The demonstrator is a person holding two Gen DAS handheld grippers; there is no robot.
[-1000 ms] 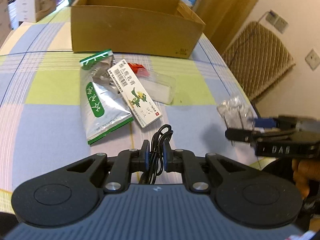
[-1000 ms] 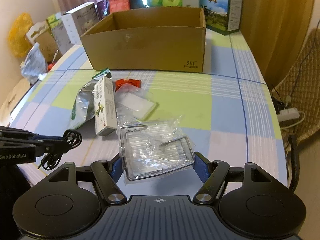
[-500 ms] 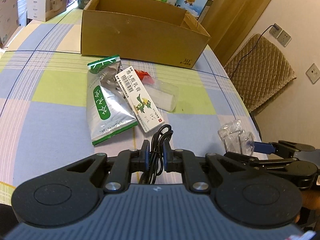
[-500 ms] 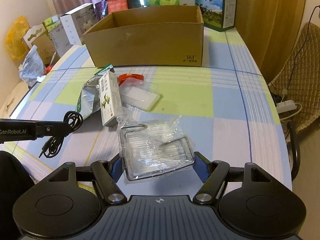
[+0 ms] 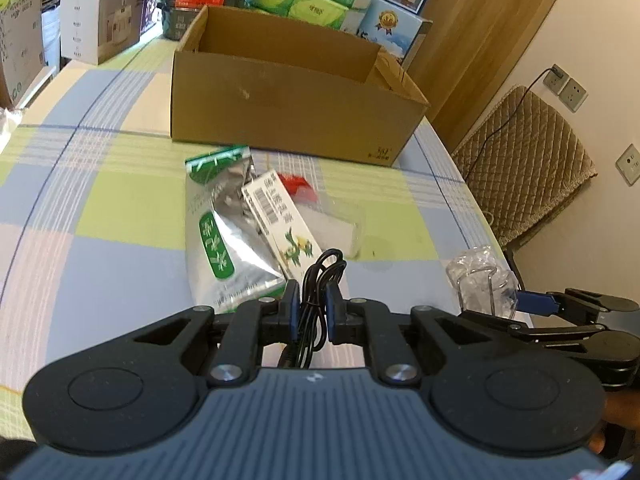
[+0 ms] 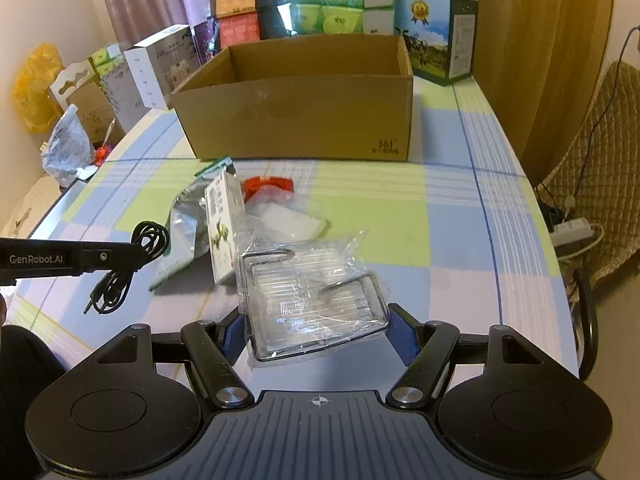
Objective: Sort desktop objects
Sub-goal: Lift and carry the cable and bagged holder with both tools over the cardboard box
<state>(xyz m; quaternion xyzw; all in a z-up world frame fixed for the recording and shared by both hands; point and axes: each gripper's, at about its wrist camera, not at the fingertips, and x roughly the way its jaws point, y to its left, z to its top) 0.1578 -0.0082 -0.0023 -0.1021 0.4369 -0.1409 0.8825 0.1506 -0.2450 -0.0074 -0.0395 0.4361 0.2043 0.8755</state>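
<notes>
Box [image 6: 296,120] at far middle of bench [image 6: 460,240], stacked cartons [image 6: 336,4] behind it. Before box, cluster on bench: pouch [image 5: 224,236] at left, packet [image 5: 280,220] lying partly on pouch, bag [image 5: 332,224] just right of packet, tucked under its edge. Left gripper [image 5: 313,308] nearer than cluster, cable [image 5: 316,292] between its fingers [image 5: 291,308]. Right gripper [image 6: 318,332] right of left one, wrapped rack [image 6: 312,292] between its fingers [image 6: 402,338]. Chair [image 5: 524,172] right of bench.

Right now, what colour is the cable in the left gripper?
Black cable, seen best in the right wrist view.
</notes>
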